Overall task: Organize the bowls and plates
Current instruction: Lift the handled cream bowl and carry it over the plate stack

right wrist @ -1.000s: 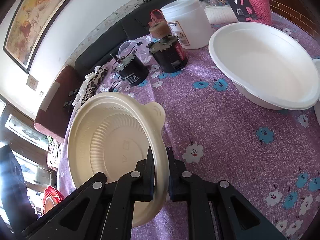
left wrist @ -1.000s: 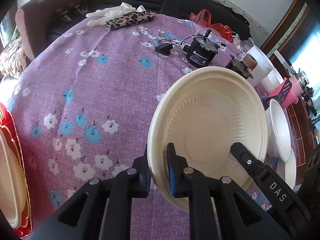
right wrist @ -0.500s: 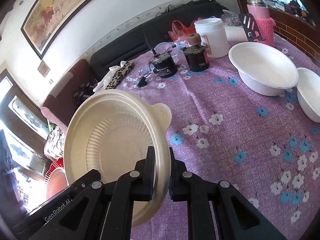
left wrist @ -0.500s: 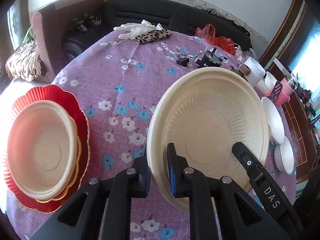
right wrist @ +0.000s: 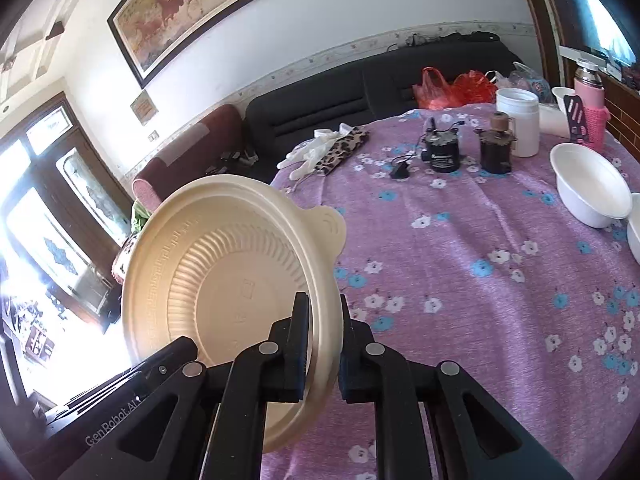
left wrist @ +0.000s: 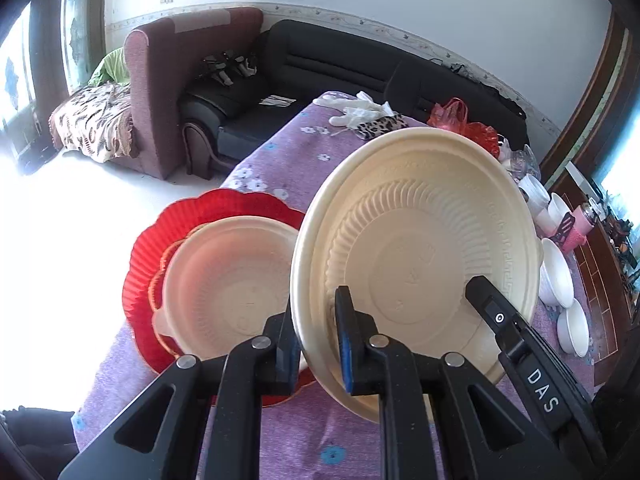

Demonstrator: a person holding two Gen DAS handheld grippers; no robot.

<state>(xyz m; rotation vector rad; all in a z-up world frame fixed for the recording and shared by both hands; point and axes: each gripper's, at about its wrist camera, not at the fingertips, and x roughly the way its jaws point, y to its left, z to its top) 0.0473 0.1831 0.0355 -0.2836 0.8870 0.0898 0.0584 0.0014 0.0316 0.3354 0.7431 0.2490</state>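
Observation:
A ribbed cream bowl (left wrist: 416, 256) with a tab handle hangs tilted above the purple floral tablecloth (right wrist: 480, 280). My left gripper (left wrist: 316, 320) is shut on its near rim. My right gripper (right wrist: 324, 320) is shut on the rim of the same bowl (right wrist: 224, 272), and one of its black fingers (left wrist: 496, 316) shows at the bowl's right in the left wrist view. Just left of the held bowl, at the table's edge, another cream bowl (left wrist: 224, 280) sits nested on a stack of red scalloped plates (left wrist: 144, 280).
Two white bowls (right wrist: 588, 188) stand at the table's right side. Farther back are two dark motor-like cylinders (right wrist: 442, 152), a white jar (right wrist: 518, 120), a pink flask (right wrist: 590, 92), and gloves with a leopard pouch (right wrist: 340, 148). A black sofa (left wrist: 320, 68) lies beyond the table.
Both grippers have carried the cream bowl up and across the table toward the red plate stack, which now sits right beside it. The grips look the same.

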